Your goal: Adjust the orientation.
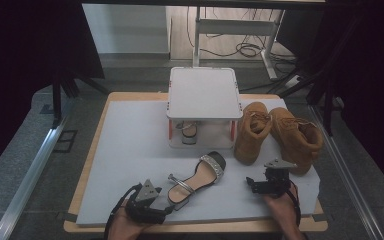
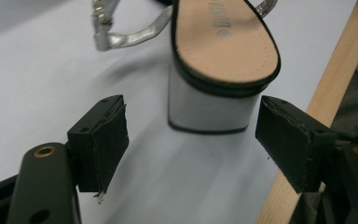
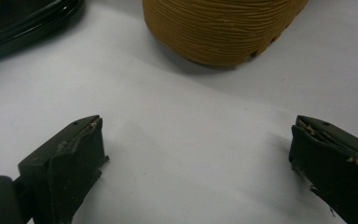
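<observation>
**Sandal lined up for a heel grip**

The sandal [image 1: 196, 179] lies at the desk's [image 1: 130, 145] near edge. The left gripper [image 2: 191, 140], jaws wide and empty, faces its block heel; closing in seems next. The right gripper [image 3: 196, 163] waits open, before the boots [image 1: 280, 132] and rack [image 1: 204, 95].

You held two black grippers, left [image 1: 166, 204] and right [image 1: 250, 183], each with a grey three-cornered top plate, worn square pads [image 2: 106, 140], brass-ringed screw holes and a trailing black cable.
</observation>
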A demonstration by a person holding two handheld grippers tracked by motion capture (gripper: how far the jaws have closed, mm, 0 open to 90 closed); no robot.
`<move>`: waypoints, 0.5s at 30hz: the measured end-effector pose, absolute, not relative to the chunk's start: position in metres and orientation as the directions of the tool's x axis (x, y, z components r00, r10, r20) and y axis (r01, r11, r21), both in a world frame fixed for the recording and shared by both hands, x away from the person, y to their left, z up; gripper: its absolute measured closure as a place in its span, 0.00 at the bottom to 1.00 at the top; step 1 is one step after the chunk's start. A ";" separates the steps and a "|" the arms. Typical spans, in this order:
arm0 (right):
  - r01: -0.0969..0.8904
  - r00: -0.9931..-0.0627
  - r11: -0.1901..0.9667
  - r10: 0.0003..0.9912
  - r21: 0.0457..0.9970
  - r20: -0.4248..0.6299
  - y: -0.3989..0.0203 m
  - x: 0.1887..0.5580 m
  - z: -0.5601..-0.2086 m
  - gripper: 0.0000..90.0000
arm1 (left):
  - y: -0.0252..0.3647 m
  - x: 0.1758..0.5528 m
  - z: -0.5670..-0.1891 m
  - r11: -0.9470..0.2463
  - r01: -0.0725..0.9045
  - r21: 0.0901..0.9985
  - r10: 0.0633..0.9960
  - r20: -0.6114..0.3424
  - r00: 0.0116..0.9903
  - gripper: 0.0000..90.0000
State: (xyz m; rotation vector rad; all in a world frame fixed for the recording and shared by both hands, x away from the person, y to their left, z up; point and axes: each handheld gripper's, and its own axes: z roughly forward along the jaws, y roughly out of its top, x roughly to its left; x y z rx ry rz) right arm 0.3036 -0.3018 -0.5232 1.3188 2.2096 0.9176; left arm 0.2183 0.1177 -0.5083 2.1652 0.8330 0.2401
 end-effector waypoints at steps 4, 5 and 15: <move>0.616 -0.470 0.335 0.883 0.713 -0.009 -0.302 0.304 -0.523 0.03 | 0.111 0.221 -0.510 -0.476 0.490 0.730 0.631 -0.105 0.769 0.29; 0.615 -0.470 0.337 0.882 0.713 -0.011 -0.302 0.304 -0.523 0.03 | 0.109 0.222 -0.511 -0.477 0.491 0.729 0.630 -0.106 0.770 0.30; 0.615 -0.470 0.336 0.882 0.713 -0.010 -0.302 0.304 -0.523 0.04 | 0.087 0.234 -0.517 -0.499 0.484 0.719 0.614 -0.100 0.783 0.32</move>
